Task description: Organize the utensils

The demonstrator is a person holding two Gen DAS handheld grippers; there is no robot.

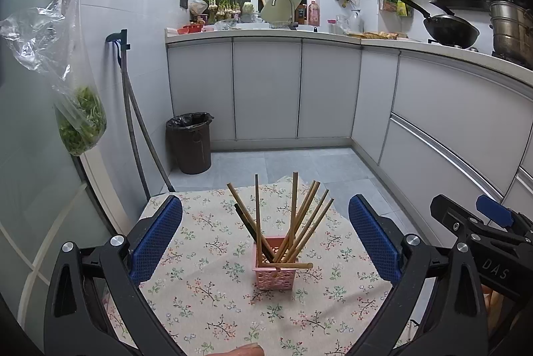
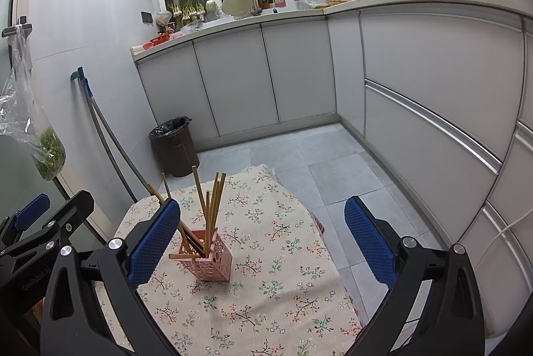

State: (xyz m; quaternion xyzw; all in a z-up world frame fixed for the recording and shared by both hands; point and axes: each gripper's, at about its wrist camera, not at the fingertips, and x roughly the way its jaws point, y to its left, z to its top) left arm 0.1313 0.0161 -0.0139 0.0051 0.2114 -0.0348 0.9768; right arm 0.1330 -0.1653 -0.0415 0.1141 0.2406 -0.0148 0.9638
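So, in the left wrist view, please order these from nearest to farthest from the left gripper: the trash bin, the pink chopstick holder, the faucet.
From the left gripper:
1. Pink chopstick holder, on the floral cloth between its open fingers.
2. Trash bin, on the floor, left.
3. Faucet, on the far counter by the window.

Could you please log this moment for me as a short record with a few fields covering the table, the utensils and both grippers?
surface: floral tablecloth
holder: pink perforated holder, upright on the cloth
contents: chopsticks standing fanned out; one chopstick lying across the rim
left gripper: open, holding nothing
right gripper: open, holding nothing
loose utensils on cloth: none visible
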